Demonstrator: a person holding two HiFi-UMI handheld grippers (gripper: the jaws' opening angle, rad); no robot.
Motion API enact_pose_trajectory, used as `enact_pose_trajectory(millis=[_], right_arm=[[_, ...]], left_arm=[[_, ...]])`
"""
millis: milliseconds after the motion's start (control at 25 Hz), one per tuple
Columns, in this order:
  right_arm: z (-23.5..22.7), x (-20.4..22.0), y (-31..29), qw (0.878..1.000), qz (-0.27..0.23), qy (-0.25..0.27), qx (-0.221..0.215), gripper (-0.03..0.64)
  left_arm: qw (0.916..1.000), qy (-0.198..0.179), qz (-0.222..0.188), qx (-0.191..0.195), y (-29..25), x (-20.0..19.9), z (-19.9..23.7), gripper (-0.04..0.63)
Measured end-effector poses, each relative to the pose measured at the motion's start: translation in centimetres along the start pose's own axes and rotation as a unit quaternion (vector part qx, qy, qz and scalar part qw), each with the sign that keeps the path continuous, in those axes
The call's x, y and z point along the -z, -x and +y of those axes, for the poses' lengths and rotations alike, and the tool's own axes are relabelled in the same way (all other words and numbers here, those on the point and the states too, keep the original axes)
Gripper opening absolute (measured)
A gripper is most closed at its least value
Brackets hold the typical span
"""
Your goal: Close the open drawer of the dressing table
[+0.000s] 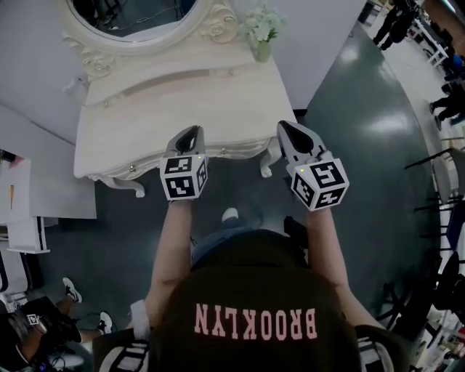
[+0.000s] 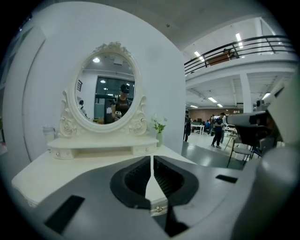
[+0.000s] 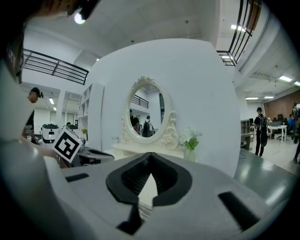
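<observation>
cream-white dressing table (image 1: 182,109), head view: it stands just ahead of me, with the mirror (image 1: 134,14) at the back and the flowers (image 1: 262,33) on the far right corner.
drawer (image 1: 240,150), head view: its front runs under the near edge and looks flush; nothing juts out, so i judge the push about done.
left gripper (image 1: 192,132) and right gripper (image 1: 288,127), head view: both are raised over the near edge, apart from the wood.
left gripper view: my jaws are nearly together, a thin slit with nothing in it; the table top lies beyond and the drawer is out of sight below.
right gripper view: my jaws are pinched together and empty, with the flowers ahead.
doing it well: i'd check along the front, and if a gap shows, press closed tips squarely on the middle so it doesn't skew.
</observation>
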State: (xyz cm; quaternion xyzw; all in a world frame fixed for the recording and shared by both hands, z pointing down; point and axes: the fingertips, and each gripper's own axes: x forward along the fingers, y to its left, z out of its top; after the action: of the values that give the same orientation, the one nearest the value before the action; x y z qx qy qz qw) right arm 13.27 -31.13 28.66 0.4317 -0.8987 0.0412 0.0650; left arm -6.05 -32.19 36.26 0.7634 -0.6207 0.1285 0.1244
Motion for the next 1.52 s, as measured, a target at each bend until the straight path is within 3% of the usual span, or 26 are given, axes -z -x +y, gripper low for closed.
enact_pose_trajectory(millis=[240,400,680,1520], right_arm=[[-0.6,-3.9,0.5,0.999,-0.038,0.028,0.015,-0.009],[-1.1,-6.3,0.4,0.997,-0.053,0.056,0.025,-0.009],[-1.5,-9.0,0.6,0.994,-0.081,0.071,0.024,-0.009],[-1.7,-9.0,1.7,0.994,-0.078,0.065,0.031,-0.009]], left_arm=[[0.9962,-0.042,-0.076,0.010,1.3,-6.3,-0.7,0.015],[0.9890,-0.040,-0.140,0.025,2.9,-11.6,-0.3,0.014],[0.9762,-0.040,-0.213,0.005,6.3,-17.6,0.9,0.014],[0.9751,-0.071,-0.209,0.016,6.6,-17.6,-2.1,0.012]])
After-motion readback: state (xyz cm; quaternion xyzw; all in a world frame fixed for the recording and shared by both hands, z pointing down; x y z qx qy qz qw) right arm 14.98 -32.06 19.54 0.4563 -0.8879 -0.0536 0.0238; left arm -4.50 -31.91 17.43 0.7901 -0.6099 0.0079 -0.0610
